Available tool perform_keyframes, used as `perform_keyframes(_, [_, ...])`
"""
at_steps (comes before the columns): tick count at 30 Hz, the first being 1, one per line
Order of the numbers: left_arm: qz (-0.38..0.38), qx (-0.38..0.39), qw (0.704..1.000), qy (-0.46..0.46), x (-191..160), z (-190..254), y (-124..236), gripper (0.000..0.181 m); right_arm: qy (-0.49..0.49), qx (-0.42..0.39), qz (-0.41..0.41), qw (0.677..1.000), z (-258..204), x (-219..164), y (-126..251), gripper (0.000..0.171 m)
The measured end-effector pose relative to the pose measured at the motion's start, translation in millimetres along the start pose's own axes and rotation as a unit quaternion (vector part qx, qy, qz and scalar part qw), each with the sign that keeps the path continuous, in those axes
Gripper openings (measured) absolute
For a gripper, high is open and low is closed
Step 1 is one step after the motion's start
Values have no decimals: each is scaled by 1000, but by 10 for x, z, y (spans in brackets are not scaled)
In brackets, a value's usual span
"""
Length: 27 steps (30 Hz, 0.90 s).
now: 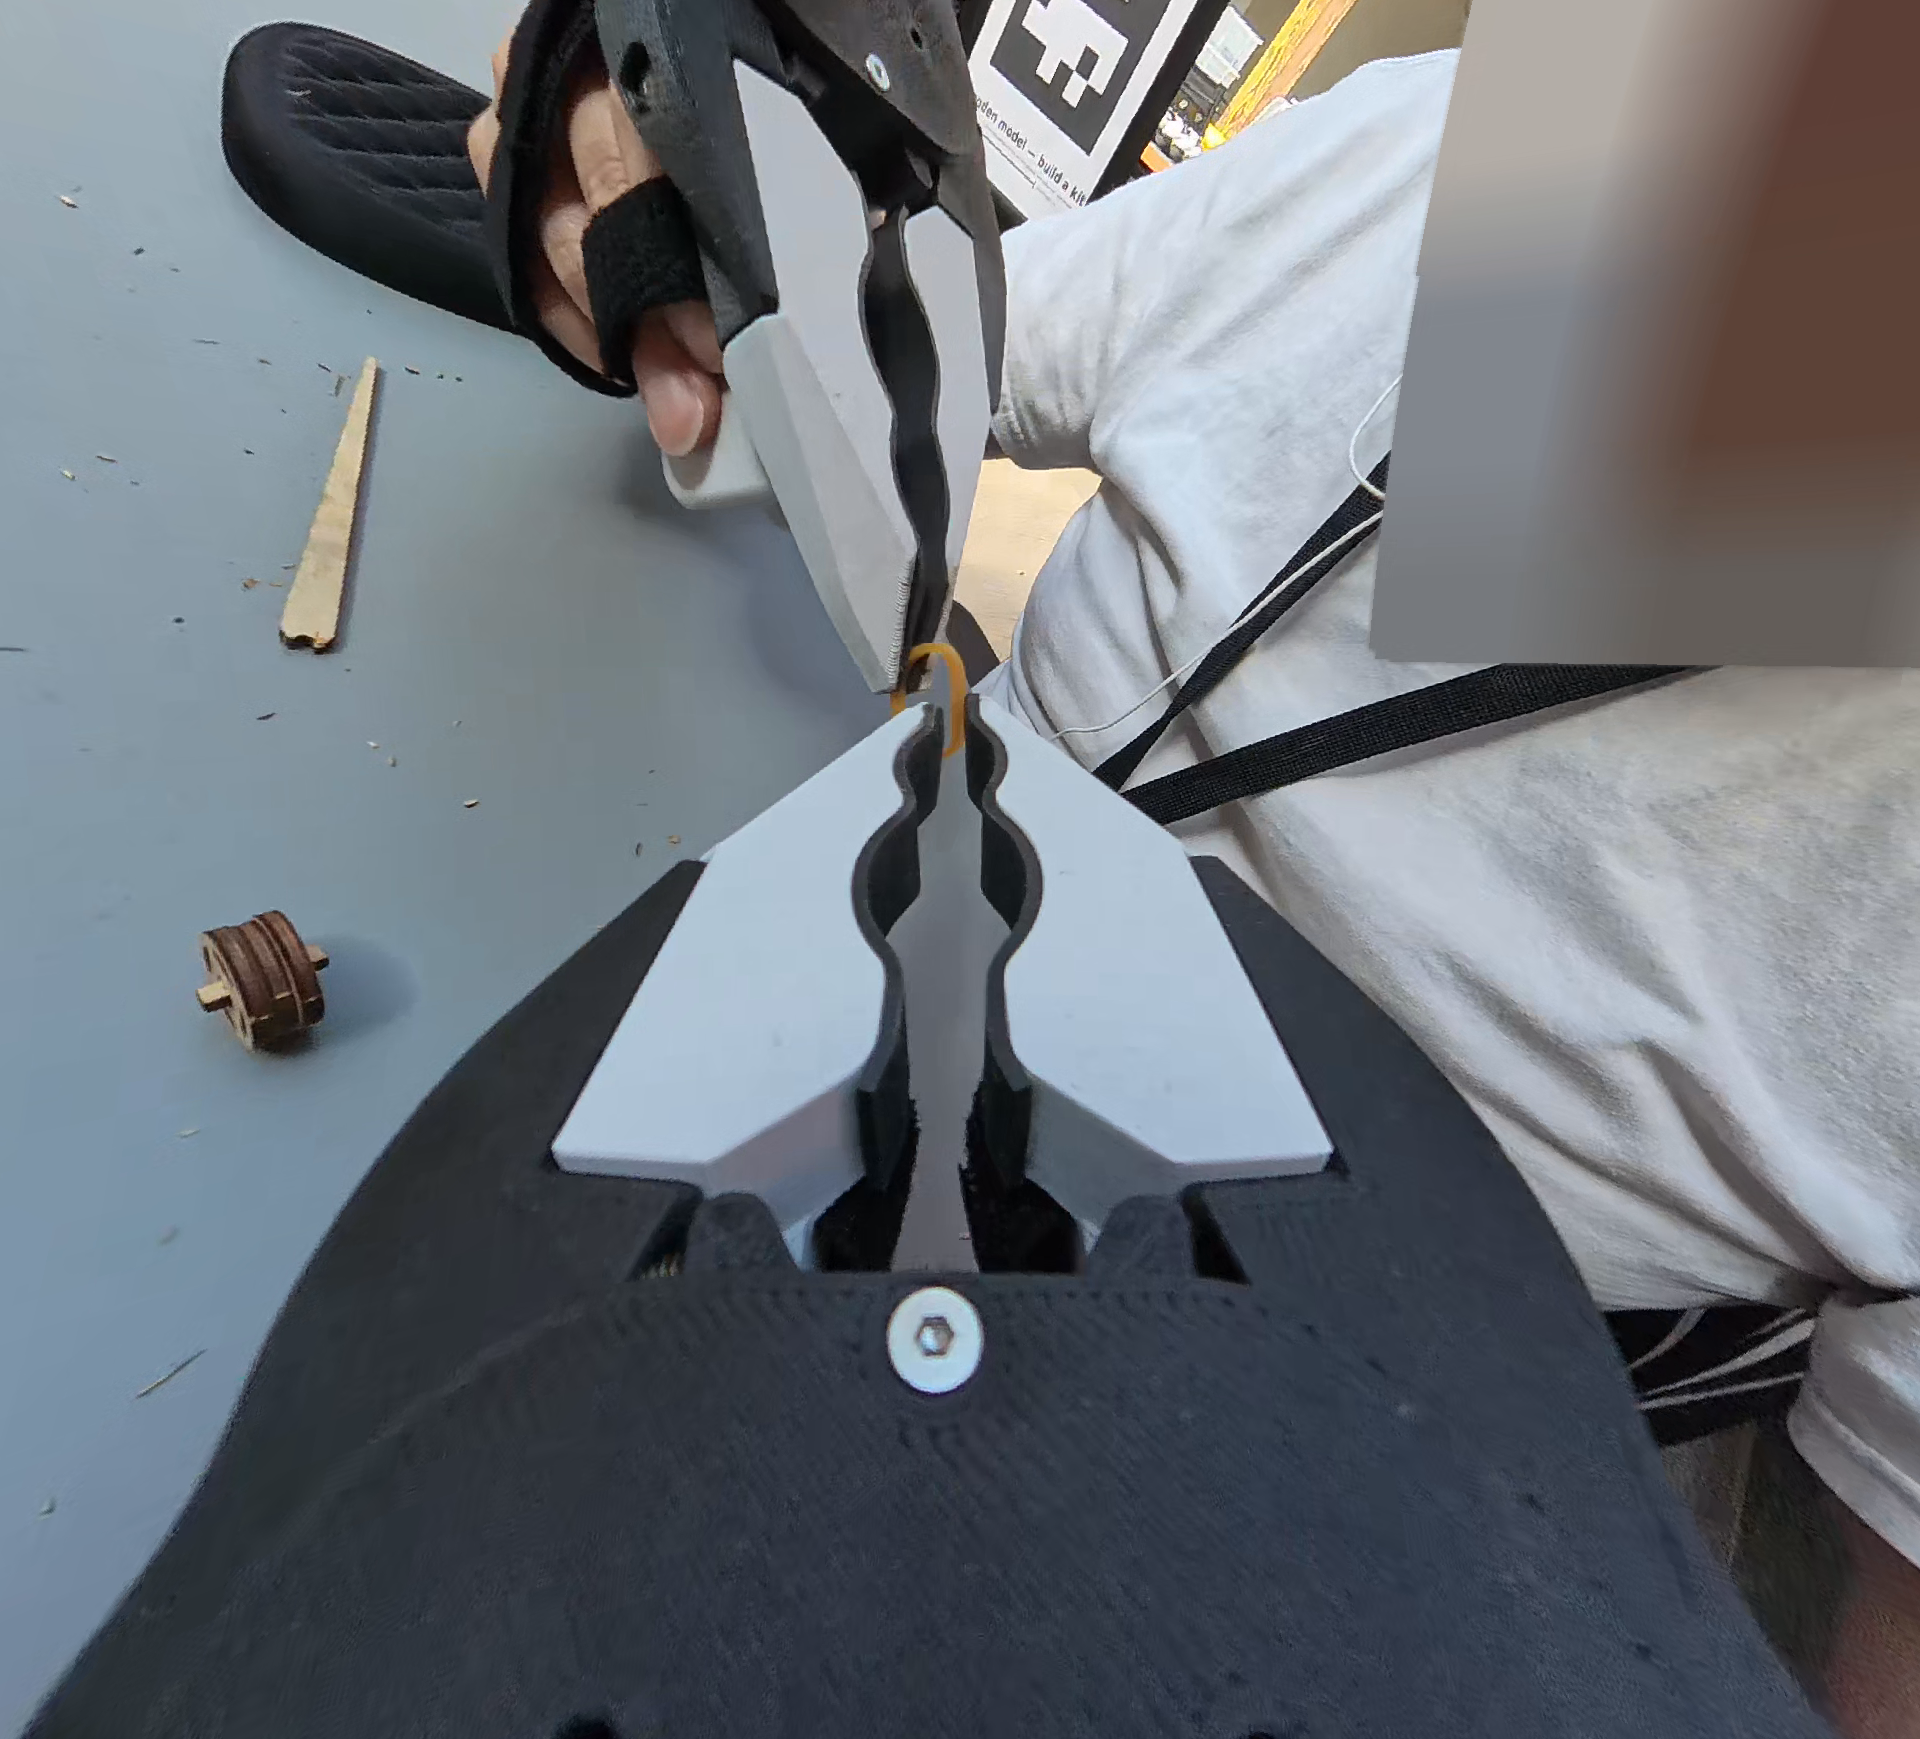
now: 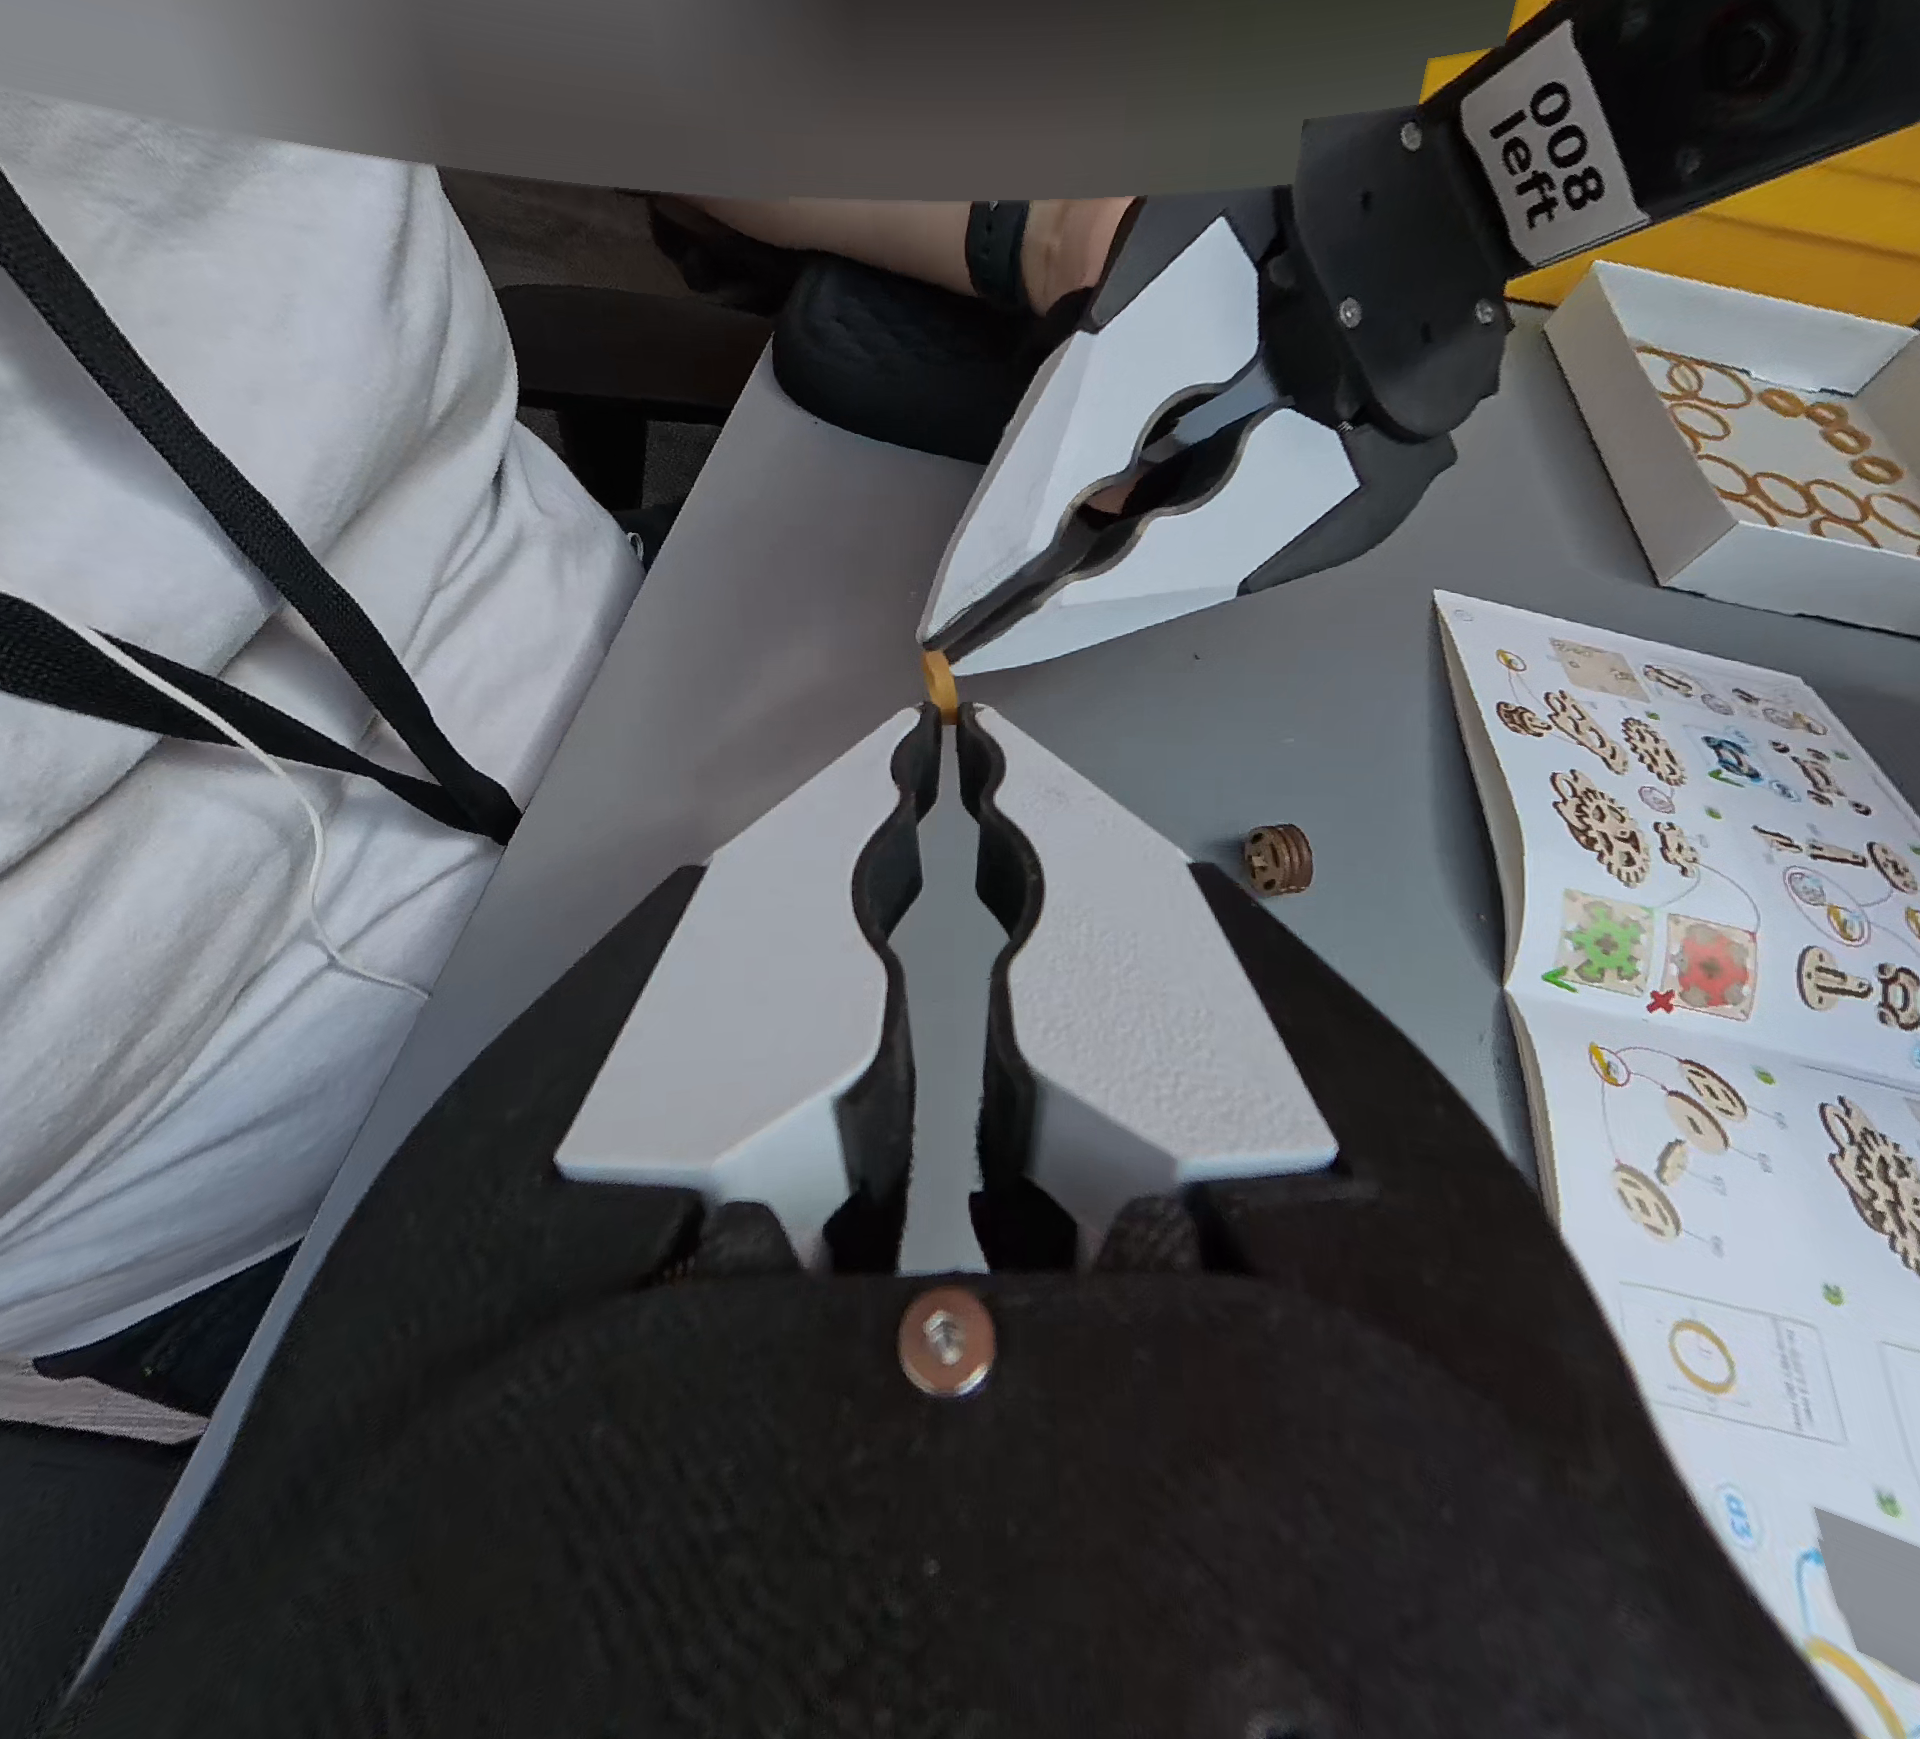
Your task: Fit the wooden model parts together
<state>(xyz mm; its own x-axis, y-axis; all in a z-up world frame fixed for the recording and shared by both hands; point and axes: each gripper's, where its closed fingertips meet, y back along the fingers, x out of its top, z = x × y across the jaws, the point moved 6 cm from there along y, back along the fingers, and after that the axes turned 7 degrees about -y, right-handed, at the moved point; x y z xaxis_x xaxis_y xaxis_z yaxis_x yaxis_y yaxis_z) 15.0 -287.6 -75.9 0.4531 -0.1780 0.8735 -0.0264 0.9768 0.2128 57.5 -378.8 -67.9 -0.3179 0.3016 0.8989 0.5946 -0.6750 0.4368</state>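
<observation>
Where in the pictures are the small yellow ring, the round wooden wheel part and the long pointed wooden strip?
small yellow ring [image 2: 938, 679]: right wrist view, on its visible face between the two tools' tips.
round wooden wheel part [image 1: 265, 980]: left wrist view, on its layered rim.
long pointed wooden strip [image 1: 332, 517]: left wrist view, mid-length.

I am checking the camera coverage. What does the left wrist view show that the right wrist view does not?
Only the left wrist view shows the pointed wooden stick. Only the right wrist view shows the instruction booklet and the white box of rings. Both show the small yellow ring pinched between the left gripper and right gripper, and the wooden spool.
</observation>
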Motion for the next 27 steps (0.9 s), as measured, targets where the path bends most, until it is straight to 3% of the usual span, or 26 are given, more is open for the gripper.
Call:
perform_keyframes(3, [-7, 20, 1000, 5, -7, -70, 8, 26, -36, -7, -14, 999, 46, -69, -31, 2])
perform_keyframes(7, [-1, 85, 996, -22, 3, -134, 74, 38, -73, -40, -35, 996, 161, -167, -24, 2])
perform_keyframes(12, [-16, 266, 959, -96, 61, -211, 175, 38, -140, -86, -31, 986, 311, -242, 33, 2])
perform_keyframes(15, [-19, 286, 952, -106, 62, -170, 132, 37, -174, -110, -26, 978, 384, -283, 75, 2])
perform_keyframes(19, [-41, 336, 934, -116, -3, -247, 172, 22, -207, -124, -16, 970, 460, -306, 111, 2])
perform_keyframes(27, [-53, 347, 930, -106, -33, -338, 94, 17, -220, -124, -13, 967, 500, -306, 68, 2])
